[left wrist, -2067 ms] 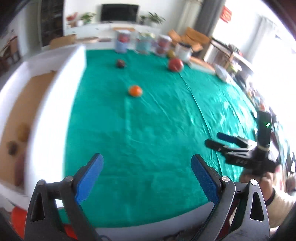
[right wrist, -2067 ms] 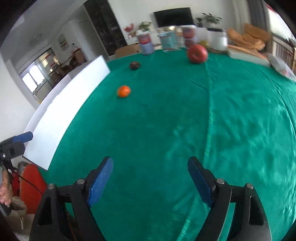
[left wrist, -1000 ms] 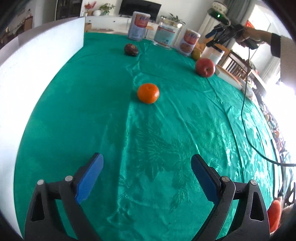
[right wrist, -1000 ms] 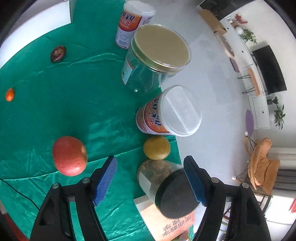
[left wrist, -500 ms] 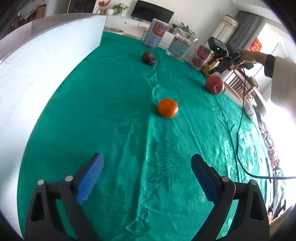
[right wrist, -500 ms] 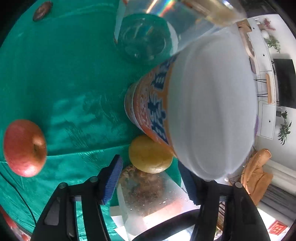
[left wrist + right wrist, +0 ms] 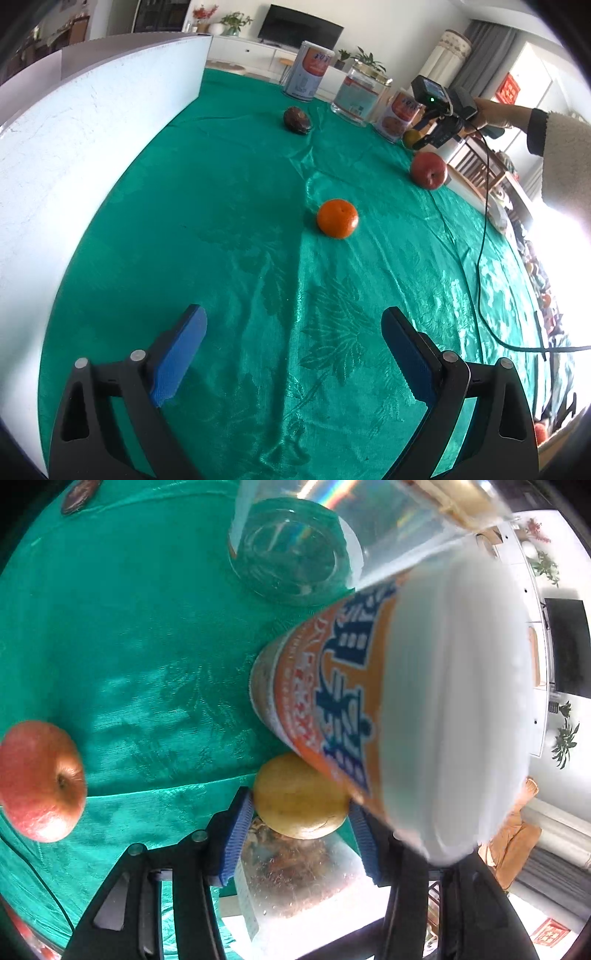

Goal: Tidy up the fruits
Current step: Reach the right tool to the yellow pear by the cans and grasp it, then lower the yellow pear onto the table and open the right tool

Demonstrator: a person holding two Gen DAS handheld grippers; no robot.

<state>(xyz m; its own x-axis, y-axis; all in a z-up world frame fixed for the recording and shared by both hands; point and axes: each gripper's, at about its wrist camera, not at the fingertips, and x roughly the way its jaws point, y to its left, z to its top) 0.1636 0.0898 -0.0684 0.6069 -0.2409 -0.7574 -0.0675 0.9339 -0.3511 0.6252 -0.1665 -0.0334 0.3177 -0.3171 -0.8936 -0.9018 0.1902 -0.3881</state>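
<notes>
Fruits number four on the green cloth (image 7: 229,206): orange (image 7: 337,218), apple (image 7: 427,170), dark fruit (image 7: 296,120), yellow fruit (image 7: 301,806). Right gripper (image 7: 299,827) straddles the yellow one, contact unclear. Left gripper (image 7: 293,350) gapes. Three canisters; lettering unreadable.

Left hand-held gripper (image 7: 293,345): black plastic frame with triangular cutouts, silver screw heads at the joints, blue ribbed pads (image 7: 177,354) on both fingers. Right hand-held gripper (image 7: 301,825): same build, black arms, silver screws, blue ridged pads (image 7: 236,840). From the left wrist view its body is a black block with a green LED, a black cable trailing off; bare-skinned hand (image 7: 493,112), fuzzy off-white sleeve (image 7: 561,147).
</notes>
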